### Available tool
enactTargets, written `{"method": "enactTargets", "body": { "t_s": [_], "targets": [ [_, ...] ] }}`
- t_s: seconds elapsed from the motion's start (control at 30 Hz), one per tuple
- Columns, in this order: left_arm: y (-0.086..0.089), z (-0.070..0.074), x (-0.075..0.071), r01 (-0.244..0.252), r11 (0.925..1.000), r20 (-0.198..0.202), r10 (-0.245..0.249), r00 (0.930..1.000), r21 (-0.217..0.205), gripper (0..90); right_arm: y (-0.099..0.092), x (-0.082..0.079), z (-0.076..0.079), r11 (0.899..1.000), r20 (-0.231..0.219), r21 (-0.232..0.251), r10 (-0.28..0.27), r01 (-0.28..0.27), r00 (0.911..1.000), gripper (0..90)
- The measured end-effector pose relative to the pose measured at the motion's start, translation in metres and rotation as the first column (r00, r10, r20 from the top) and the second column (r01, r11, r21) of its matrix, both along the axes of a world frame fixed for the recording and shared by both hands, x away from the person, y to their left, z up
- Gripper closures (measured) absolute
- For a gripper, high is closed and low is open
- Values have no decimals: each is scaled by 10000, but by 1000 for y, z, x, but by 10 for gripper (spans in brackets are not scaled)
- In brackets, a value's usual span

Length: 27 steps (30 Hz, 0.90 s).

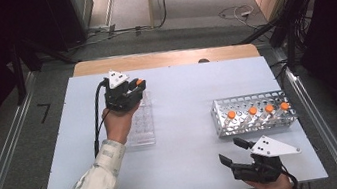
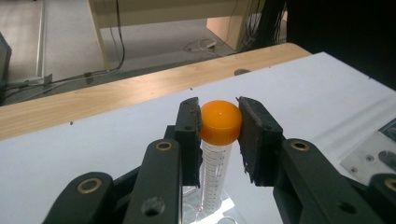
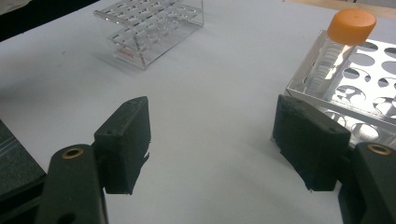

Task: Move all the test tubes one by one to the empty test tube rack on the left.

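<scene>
Overhead, the high view shows one white table [image 1: 191,162] with two racks on it. One clear plastic rack [image 1: 141,121] lies left of centre, and one metal rack [image 1: 252,112] stands to the right, holding four orange-capped tubes in a single row. The left gripper [image 1: 135,87] hangs above the far end of the clear rack, with an orange cap just visible at its tip. The right gripper [image 1: 233,153] rests low near the table's front edge, just in front of the metal rack, its two jaws spread apart with nothing between them.

Next, the left gripper view: both jaws are pressed against the orange cap of one tube [image 2: 217,140], which stands upright, its clear graduated body reaching down towards the clear rack below.

Finally, the right gripper view: the two jaws stand wide over bare table. One orange-capped tube [image 3: 343,42] sits in the corner of the metal rack at the right, and the clear rack lies at the far left, well apart from it.
</scene>
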<state>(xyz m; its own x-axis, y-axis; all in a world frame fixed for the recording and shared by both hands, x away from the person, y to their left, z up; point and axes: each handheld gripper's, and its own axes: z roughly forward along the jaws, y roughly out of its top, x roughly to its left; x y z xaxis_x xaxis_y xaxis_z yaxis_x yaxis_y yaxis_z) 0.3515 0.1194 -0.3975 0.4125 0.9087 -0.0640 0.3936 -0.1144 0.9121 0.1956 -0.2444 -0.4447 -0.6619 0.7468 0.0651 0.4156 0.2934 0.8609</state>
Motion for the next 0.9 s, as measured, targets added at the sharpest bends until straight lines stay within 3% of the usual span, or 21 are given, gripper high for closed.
{"method": "enactTargets", "body": {
  "t_s": [0.13,0.43,0.7,0.9],
  "targets": [
    [-6,-8,-2,16,9991,-23,-15,10000,412,706,0,0,0,10000,3,-20,2,-2,10000,263],
    [-8,-21,-2,-11,9982,-247,26,9997,603,705,1,0,-1,10000,13,-81,21,-21,10000,264],
    [-6,-22,-2,54,9990,-335,-39,9994,450,688,1,0,-2,10000,17,-81,42,-42,10000,264],
    [-3,-21,-1,64,9997,-437,-54,9990,235,600,1,0,-2,10000,18,-90,33,-33,10000,264]
  ]
}}
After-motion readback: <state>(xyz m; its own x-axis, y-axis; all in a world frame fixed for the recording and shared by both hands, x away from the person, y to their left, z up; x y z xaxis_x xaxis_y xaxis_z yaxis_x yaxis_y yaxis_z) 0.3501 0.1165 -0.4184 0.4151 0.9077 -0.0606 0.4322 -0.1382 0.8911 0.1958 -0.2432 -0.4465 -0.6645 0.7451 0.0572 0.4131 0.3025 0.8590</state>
